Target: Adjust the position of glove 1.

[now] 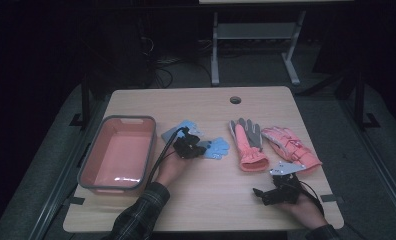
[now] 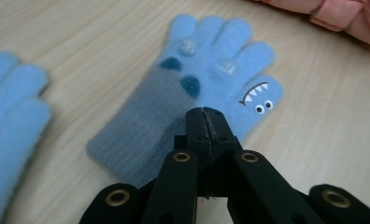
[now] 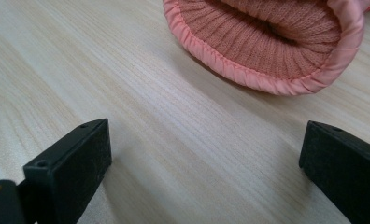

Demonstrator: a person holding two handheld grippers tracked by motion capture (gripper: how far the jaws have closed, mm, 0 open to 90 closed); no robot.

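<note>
The tabletop [image 1: 201,200] is big and made of pale wood. A pink bin [image 1: 117,152] sits on its left side, and it looks like the place where the gloves should go.

Two pink gloves lie on the right side. The pink and grey glove [image 1: 248,142] has its open cuff toward the person, and the pink glove with white marks [image 1: 290,146] lies just beside it. Two blue gloves lie in the middle, near the bin. The blue shark glove [image 2: 192,93] is flat on the wood, and the other blue glove [image 2: 12,121] lies near it.

The left hand-held gripper [image 1: 188,145] rests over the blue gloves, with the forearm reaching in from below. Its jaws are pressed tight together, right at the edge of the shark glove. I cannot tell if any wool is pinched between them. If the pinch is only on fluff, the glove could slip out when it is lifted and fall short of the bin.

The right hand-held gripper [image 1: 275,192] lies low by the near edge, pointing at the pink cuff [image 3: 267,51]. Its jaws are wide apart and hold nothing. If it pushes forward flat, it may shove the cuff away and not catch it.
</note>
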